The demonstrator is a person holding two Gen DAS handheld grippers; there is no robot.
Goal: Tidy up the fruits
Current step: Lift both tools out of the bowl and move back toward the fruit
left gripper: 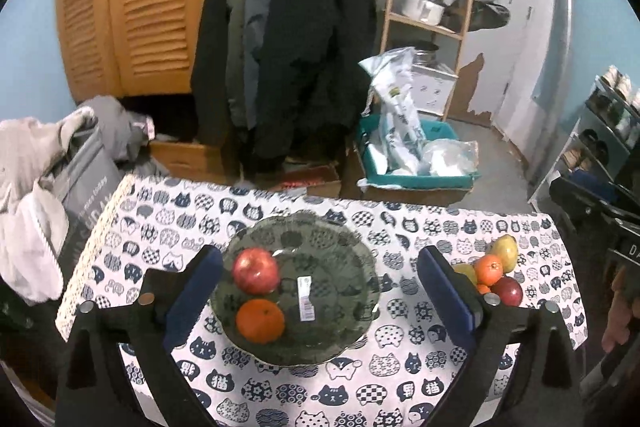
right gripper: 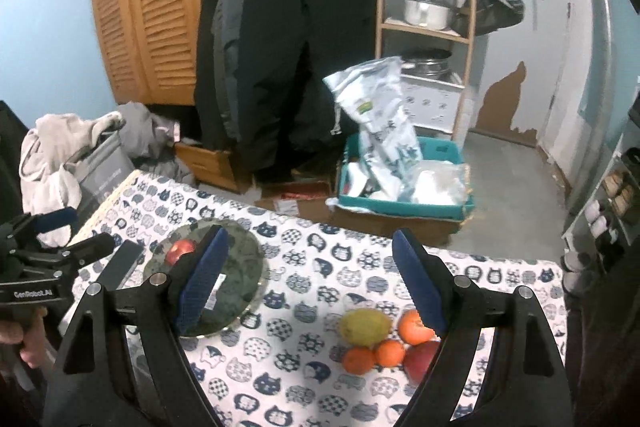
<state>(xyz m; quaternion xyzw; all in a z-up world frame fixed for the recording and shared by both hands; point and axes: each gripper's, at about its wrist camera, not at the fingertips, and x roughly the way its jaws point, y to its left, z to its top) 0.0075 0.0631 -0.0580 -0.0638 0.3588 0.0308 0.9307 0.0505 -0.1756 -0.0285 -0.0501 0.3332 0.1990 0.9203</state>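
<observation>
Left wrist view: a glass plate point(left gripper: 340, 307) on the tabletop point(left gripper: 420, 367) holds an apple point(left gripper: 256, 270) and an orange point(left gripper: 260, 320). The left claw point(left gripper: 320, 293) hangs over it, jaws wide apart and empty, both fruits between its fingers.

Right wrist view: the right claw point(right gripper: 310, 277) is also spread and empty. A fruit pile point(right gripper: 386, 341) lies on the cloth just below its right finger; the plate point(right gripper: 240, 267) sits behind the left finger.

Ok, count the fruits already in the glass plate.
2: a red apple at the far left of the glass plate and an orange just in front of it. Nothing else shows through the clear glass.
</observation>
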